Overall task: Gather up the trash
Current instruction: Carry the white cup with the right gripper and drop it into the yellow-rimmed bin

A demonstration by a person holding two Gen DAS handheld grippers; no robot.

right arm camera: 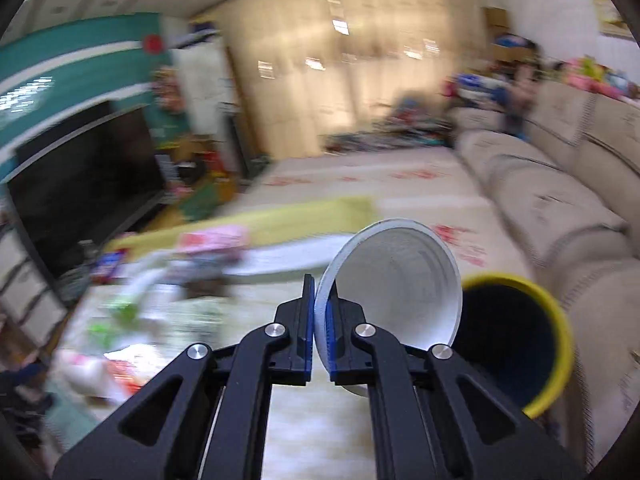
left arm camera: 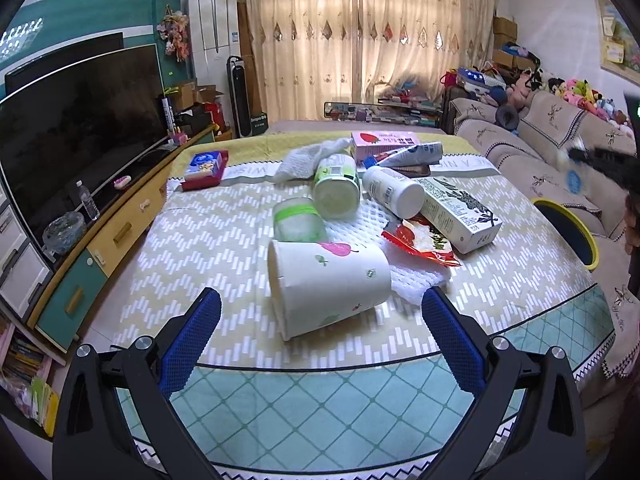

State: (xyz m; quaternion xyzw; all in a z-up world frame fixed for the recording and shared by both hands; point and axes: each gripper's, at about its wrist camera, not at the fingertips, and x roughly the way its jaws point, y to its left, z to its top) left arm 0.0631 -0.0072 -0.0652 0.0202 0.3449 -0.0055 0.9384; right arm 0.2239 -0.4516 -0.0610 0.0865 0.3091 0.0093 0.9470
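Your right tool (right arm camera: pixel 320 320) is pinched nearly closed on the rim of a white cup (right arm camera: pixel 396 280), one pad inside the wall and one outside. That rim grip leaves the cup's open mouth tipped up and away from you, so it hangs free to the right of the pads and should drop cleanly when you let go. Just right of the tool and a little below the cup sits the bin (right arm camera: pixel 560 340), yellow-rimmed and dark inside, its mouth facing you. The cup overlaps the bin's left edge in this view but does not look to be over the opening yet; the view is blurred, so I cannot tell the gap.

Your left tool (left arm camera: pixel 322 308) is spread wide and holds nothing. Straight ahead of it, between the two blue pads (left arm camera: pixel 196 332) but beyond their tips, a paper cup (left arm camera: pixel 328 284) lies on its side on the counter (left arm camera: pixel 200 248), mouth to the tool's left. The wide spread suits it: that body looks broad and soft, so I judge a light squeeze across the wall, or a rim pinch like the right one, will hold it without crushing.

Beyond it lies the rest of the trash: a jar (left arm camera: pixel 298 220), a green tub (left arm camera: pixel 336 188), a white bottle (left arm camera: pixel 394 192), a carton (left arm camera: pixel 460 212), a red wrapper (left arm camera: pixel 420 242) on white foam (left arm camera: pixel 416 276). From this side the bin (left arm camera: pixel 568 232) shows far to the right.
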